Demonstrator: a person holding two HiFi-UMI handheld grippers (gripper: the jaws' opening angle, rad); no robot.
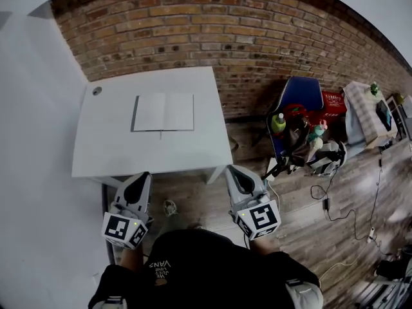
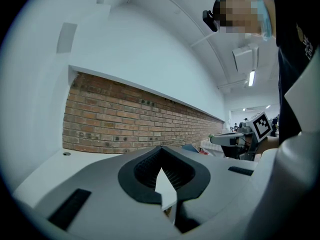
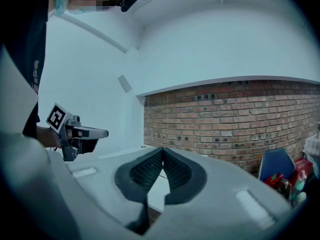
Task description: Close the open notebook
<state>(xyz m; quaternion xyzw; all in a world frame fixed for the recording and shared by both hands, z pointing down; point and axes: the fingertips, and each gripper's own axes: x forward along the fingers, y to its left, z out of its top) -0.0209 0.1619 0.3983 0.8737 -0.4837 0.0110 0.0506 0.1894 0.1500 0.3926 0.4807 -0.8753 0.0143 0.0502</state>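
Note:
The open notebook (image 1: 164, 112) lies flat with blank white pages up, near the middle of the white table (image 1: 109, 153). Both grippers hover short of the table's near edge, apart from the notebook. My left gripper (image 1: 142, 176) is shut and holds nothing; my right gripper (image 1: 232, 171) is also shut and holds nothing. In the left gripper view the left gripper's (image 2: 161, 150) jaw tips meet over the tabletop, and the right gripper (image 2: 239, 139) shows off to the side. In the right gripper view the right gripper's (image 3: 161, 151) jaws are together, with the left gripper (image 3: 80, 133) at the left.
A brick wall (image 1: 212, 37) runs behind the table. A blue chair (image 1: 297, 105) with bottles and red items stands to the right on the wood floor, with cables (image 1: 335, 201) trailing beside it. A round grommet (image 1: 96, 91) sits in the table's far left corner.

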